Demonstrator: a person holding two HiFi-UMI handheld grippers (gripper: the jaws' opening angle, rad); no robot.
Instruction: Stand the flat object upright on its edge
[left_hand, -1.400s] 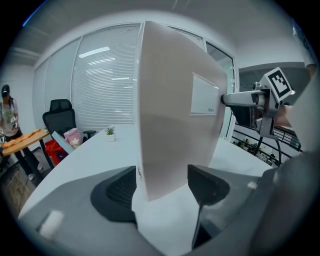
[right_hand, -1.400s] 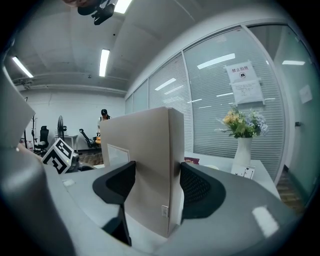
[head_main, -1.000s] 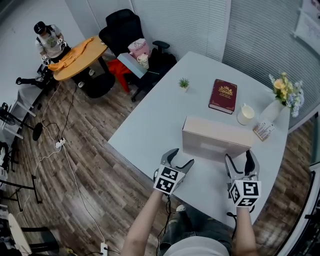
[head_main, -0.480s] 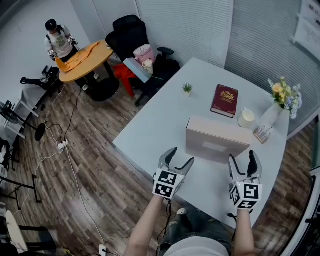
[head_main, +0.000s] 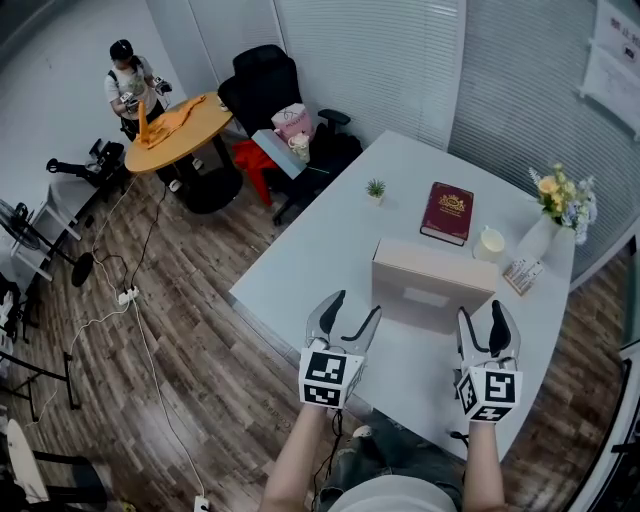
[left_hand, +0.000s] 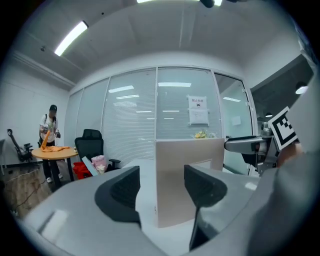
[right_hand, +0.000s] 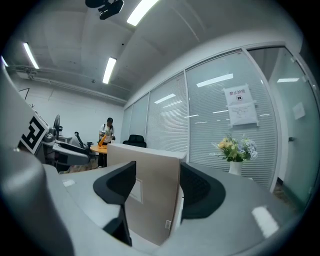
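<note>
Tall flat beige cardboard box upright on white surface. L claw released, short of it; R claw just been closing, box edge betw. pads, ungripped.

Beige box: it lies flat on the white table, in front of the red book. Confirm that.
Not flat: the beige box stands upright on its edge, as the head view shows. It is on the white table, in front of the red book.

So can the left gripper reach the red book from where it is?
Probably not straight ahead. The beige box stands upright on its edge between the left gripper and the red book. Going around the box's left end, over the bare table, looks free.
</note>
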